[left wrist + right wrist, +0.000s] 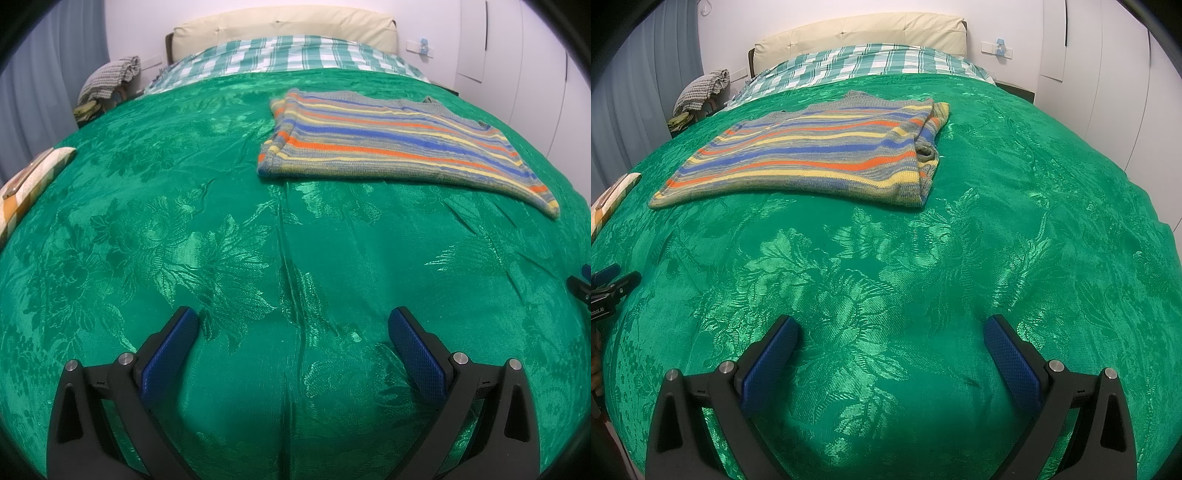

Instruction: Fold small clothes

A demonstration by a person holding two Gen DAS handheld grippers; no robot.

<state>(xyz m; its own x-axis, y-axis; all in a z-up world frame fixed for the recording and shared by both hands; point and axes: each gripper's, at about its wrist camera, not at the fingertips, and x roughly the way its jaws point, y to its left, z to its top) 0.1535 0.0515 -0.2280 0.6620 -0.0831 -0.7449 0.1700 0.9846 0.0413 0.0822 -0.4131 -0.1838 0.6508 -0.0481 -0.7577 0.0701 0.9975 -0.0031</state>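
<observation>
While both tools hang above the near part of the bed, your left gripper (293, 325) stands released, jaws spread wide with nothing between the blue pads (170, 354); your right gripper (892, 332) is likewise spread and empty. The striped knitted garment in grey, blue, orange and yellow (388, 144) lies folded flat on the shiny green floral-patterned bedspread (221, 240), at 1 o'clock in the left wrist view and at 11 o'clock in the right wrist view (812, 155). Its folded, doubled edge faces the bed's middle in the left view; its near hem runs clear of both tools. Open bedspread lies between the garment and each gripper, with more bare cover at 3 o'clock in the right view. A green-and-white checked pillow area (864, 62) and a cream padded headboard (857, 33) bound the far edge at 12 o'clock. At 9 o'clock in the right view, the other tool (609, 291) carries partly legible white lettering ending in "bot.AI".
</observation>
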